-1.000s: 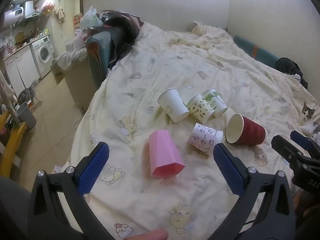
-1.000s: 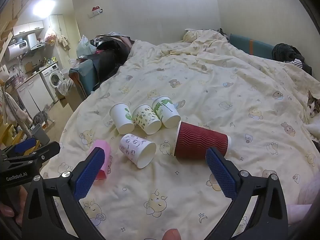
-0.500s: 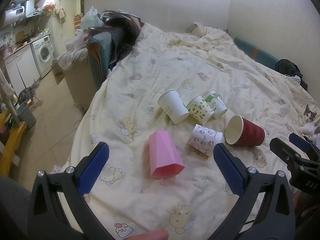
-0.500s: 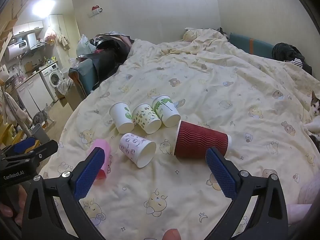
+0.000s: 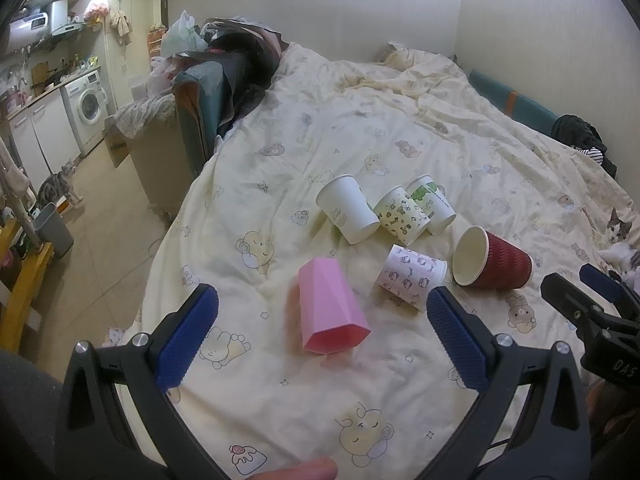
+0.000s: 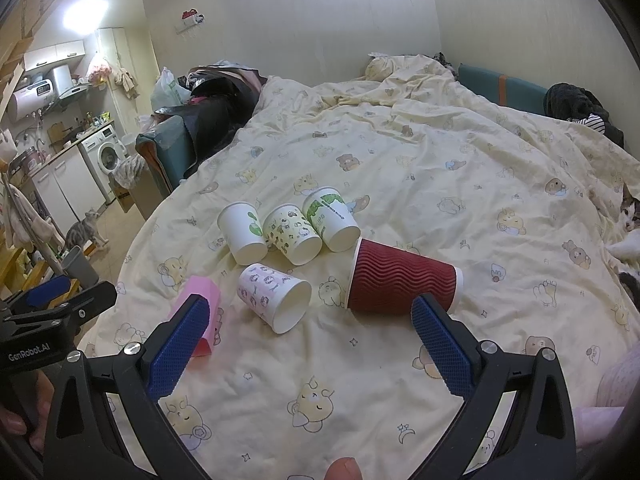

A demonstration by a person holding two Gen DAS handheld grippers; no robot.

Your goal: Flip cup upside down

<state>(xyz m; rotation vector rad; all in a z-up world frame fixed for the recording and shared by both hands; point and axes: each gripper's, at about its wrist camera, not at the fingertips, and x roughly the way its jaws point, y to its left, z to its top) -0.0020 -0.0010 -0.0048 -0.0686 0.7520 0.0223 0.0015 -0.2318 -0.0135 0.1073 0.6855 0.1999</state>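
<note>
Several cups lie on their sides on the bed quilt. A pink faceted cup lies nearest my left gripper, which is open and empty just short of it. A dark red ribbed cup lies just beyond my right gripper, which is open and empty. A white cup with purple prints lies between the two. Behind it lie a plain white cup, a cartoon-print cup and a green-print cup.
The cream quilt covers the whole bed. A cat lies at the right edge. The bed's left edge drops to a tiled floor with a second cat, a bin and a washing machine.
Both grippers have drifted very slightly over the quilt. The cups have not moved. The cat on the floor has walked a little.
</note>
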